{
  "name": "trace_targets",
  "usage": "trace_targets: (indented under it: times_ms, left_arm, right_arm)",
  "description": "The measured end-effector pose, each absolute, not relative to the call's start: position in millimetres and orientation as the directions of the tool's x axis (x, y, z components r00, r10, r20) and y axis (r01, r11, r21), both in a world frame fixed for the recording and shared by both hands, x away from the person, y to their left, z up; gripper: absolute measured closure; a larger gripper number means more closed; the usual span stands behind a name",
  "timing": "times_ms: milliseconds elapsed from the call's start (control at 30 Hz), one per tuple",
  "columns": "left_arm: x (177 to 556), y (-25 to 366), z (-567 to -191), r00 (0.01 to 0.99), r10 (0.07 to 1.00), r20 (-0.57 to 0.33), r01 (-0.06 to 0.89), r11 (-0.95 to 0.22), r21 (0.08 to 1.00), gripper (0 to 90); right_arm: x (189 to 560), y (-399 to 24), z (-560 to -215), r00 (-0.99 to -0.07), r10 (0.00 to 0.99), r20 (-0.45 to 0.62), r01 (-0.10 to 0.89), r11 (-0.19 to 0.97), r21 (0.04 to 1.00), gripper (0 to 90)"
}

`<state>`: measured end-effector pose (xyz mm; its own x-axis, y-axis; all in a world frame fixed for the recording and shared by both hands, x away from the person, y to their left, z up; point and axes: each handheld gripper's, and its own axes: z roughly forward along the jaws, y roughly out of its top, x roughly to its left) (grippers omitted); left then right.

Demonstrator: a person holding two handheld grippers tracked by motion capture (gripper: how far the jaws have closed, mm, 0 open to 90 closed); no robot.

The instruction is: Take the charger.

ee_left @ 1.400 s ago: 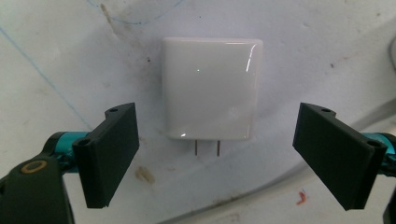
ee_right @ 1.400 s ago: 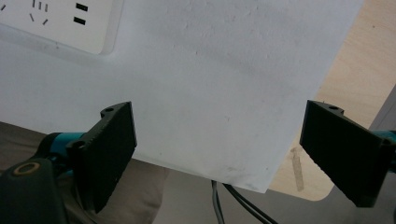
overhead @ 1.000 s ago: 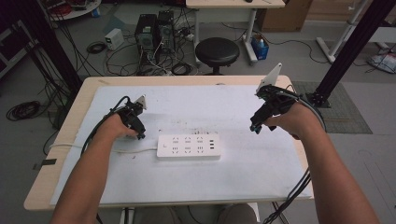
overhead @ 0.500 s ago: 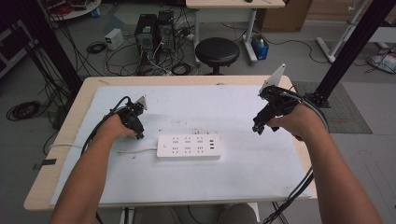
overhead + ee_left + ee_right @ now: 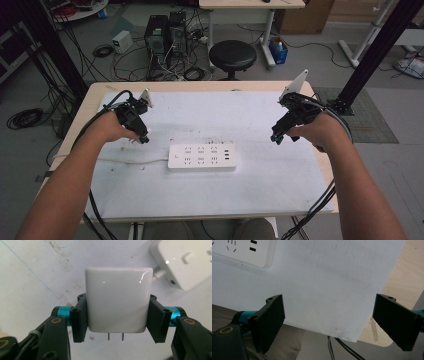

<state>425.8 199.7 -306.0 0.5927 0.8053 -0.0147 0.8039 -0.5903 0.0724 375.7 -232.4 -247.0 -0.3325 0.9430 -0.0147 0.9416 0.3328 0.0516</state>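
Note:
A white square plug adapter (image 5: 117,300) with two metal prongs at its lower edge sits between the pads of my left gripper (image 5: 117,312), which is shut on its sides and holds it above the white sheet. In the high view my left gripper (image 5: 141,138) hangs just left of the white power strip (image 5: 202,156), whose corner (image 5: 187,262) appears at the upper right of the left gripper view. My right gripper (image 5: 277,139) hovers to the right of the strip. Its jaws (image 5: 329,320) stand wide open with nothing between them.
A white sheet (image 5: 260,185) covers most of the wooden table (image 5: 320,165). The strip's white cable (image 5: 130,161) runs off to the left. Beyond the table stand a black stool (image 5: 232,55), computer cases and loose floor cables. The table's right edge (image 5: 402,277) is close to my right gripper.
My left hand has risen a little above the sheet. The right hand and the power strip have stayed where they were.

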Motion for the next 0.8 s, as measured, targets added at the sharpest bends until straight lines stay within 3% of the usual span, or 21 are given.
trace_targets:
  times_ms: [33,367,800]
  left_arm:
    - [417,196,-285,0.603,0.798,0.001,0.795,-0.601,0.080,42.5]
    - [387,191,-232,0.624,0.781,0.025,0.774,-0.622,0.117,42.5]
    - [375,191,-224,0.660,0.751,0.037,0.741,-0.657,0.138,42.5]
  right_arm:
    - [375,-232,-247,-0.335,0.942,-0.015,0.940,0.336,0.053,10.3]
    - [378,-219,-248,-0.344,0.939,-0.021,0.938,0.345,0.043,10.2]
    - [377,-213,-243,-0.347,0.938,0.005,0.936,0.346,0.064,10.3]
